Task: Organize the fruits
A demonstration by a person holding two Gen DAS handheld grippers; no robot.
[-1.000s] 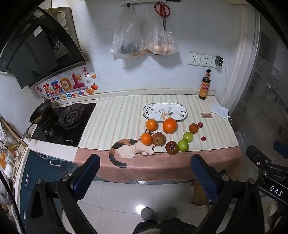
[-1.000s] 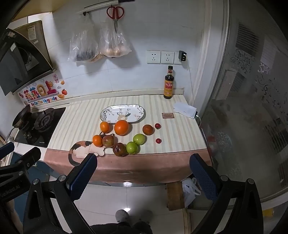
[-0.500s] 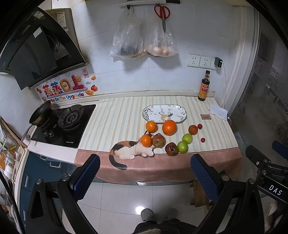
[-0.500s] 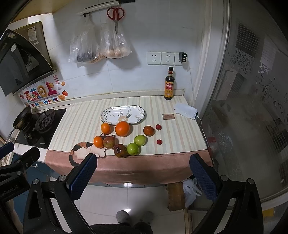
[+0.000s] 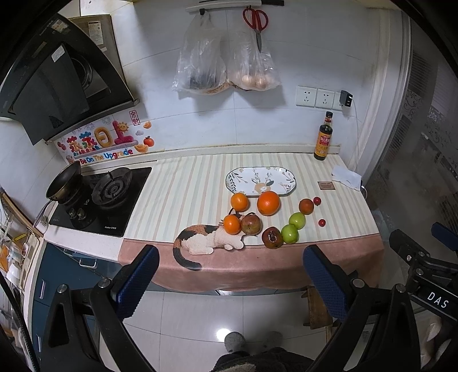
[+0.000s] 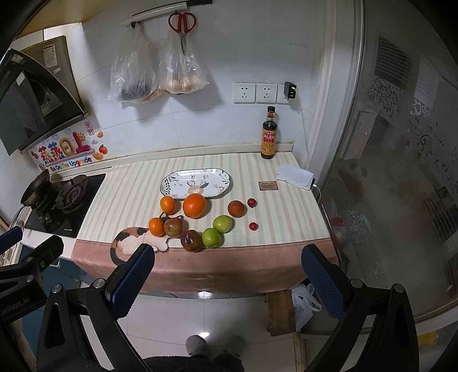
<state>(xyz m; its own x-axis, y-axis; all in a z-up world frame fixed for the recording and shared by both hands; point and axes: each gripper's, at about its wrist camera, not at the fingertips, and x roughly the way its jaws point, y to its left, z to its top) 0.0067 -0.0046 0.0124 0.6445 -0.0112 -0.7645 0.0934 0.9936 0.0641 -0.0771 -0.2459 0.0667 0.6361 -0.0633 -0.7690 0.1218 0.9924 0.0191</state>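
Several fruits lie on the striped counter cloth: a big orange (image 5: pixel 268 202) (image 6: pixel 194 205), two small oranges (image 5: pixel 239 201), two green apples (image 5: pixel 296 220) (image 6: pixel 222 223), two dark red fruits (image 5: pixel 272 237) (image 6: pixel 191 241) and two cherry tomatoes (image 5: pixel 321 222). An empty oval plate (image 5: pixel 237 177) (image 6: pixel 171 183) lies just behind them. My left gripper (image 5: pixel 230 282) is open and empty, well back from the counter, above the floor. My right gripper (image 6: pixel 227 279) is open and empty, likewise off the counter's front edge.
A gas hob with a pan (image 5: pixel 64 180) is at the left. A sauce bottle (image 5: pixel 323 140) stands at the back right, with a white cloth (image 5: pixel 346 176) and a small card (image 5: pixel 325 185) nearby. Bags and scissors (image 5: pixel 255 20) hang on the wall. A wooden stool (image 6: pixel 280 312) stands below.
Both grippers have drifted slightly closer to the counter; the fruits sit a little lower in view. Nothing on the counter moved.
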